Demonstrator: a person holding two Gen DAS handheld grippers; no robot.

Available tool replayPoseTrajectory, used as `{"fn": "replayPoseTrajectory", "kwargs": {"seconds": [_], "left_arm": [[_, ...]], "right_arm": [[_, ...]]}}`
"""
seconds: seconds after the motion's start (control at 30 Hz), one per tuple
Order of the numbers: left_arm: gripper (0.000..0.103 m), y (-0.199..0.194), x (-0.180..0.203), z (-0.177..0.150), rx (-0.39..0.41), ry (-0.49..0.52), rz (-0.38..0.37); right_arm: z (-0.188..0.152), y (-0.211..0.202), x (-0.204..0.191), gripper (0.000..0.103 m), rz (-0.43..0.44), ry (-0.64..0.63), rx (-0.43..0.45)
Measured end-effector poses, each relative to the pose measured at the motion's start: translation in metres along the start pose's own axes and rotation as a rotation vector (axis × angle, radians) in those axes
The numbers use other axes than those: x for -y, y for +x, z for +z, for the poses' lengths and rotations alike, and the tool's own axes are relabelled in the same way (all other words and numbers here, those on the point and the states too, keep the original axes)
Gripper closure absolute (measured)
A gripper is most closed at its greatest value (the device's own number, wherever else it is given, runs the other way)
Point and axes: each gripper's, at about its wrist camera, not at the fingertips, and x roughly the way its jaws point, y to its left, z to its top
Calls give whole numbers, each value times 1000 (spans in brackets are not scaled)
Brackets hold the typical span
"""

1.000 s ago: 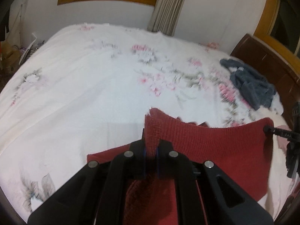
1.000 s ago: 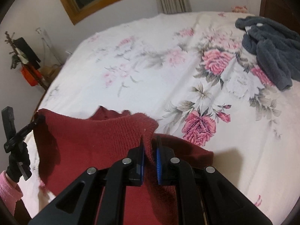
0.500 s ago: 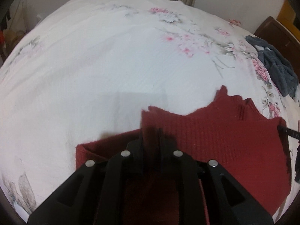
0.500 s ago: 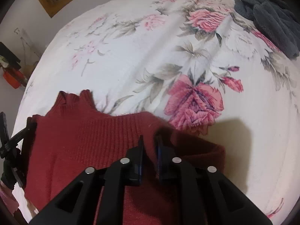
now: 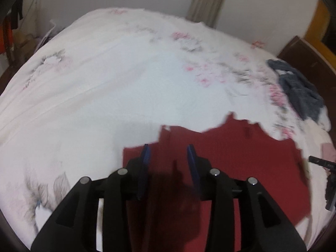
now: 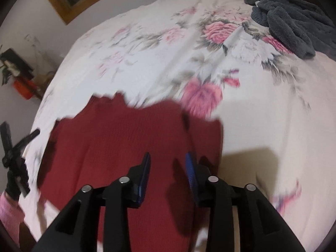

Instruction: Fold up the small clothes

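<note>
Fingers are spread on both the left gripper [image 5: 169, 154] and right gripper [image 6: 168, 163] above the red sweater [image 5: 241, 157]; a pink sleeve [image 6: 7, 208] is caught by the right view only.

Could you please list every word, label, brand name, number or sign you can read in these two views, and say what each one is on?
There is no readable text in either view.
Red sweater: plain knit, no tag or print showing.
Dark grey garment: no label visible.
Floral bedsheet: flower pattern only.
Left gripper and right gripper: black, with blue pads, no markings visible.
Clutter beside the bed: too blurred to tell.
</note>
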Motion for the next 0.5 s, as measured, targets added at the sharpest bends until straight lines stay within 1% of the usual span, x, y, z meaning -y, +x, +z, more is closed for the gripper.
{"fn": "replayPoseTrajectory", "kwargs": {"seconds": [0.07,0.17,0.23,0.33,0.37,0.4,0.47,0.5], "left_arm": [[58,-14,9,-15,-14,23,-26],[57,-26,26,-44,-55,52,-72],[57,-28,33,-62,-84,52,-99],[57,-21,38,-81,-120,28,-108],[57,-17,38,-86,-135,7,-109],[57,-13,38,-89,-141,-4,-111],[57,-8,40,-93,-147,-7,-101],[57,-5,41,-96,-158,-2,-95]], "right_arm": [[-24,-9,-1,60,3,-10,-22],[-60,-16,6,60,24,21,-69],[-79,-14,12,60,37,58,-101],[-100,1,18,60,29,92,-160],[-102,3,19,67,34,98,-166],[-105,4,19,82,56,103,-160],[-106,0,18,93,72,107,-140],[-106,-4,16,95,77,104,-123]]}}
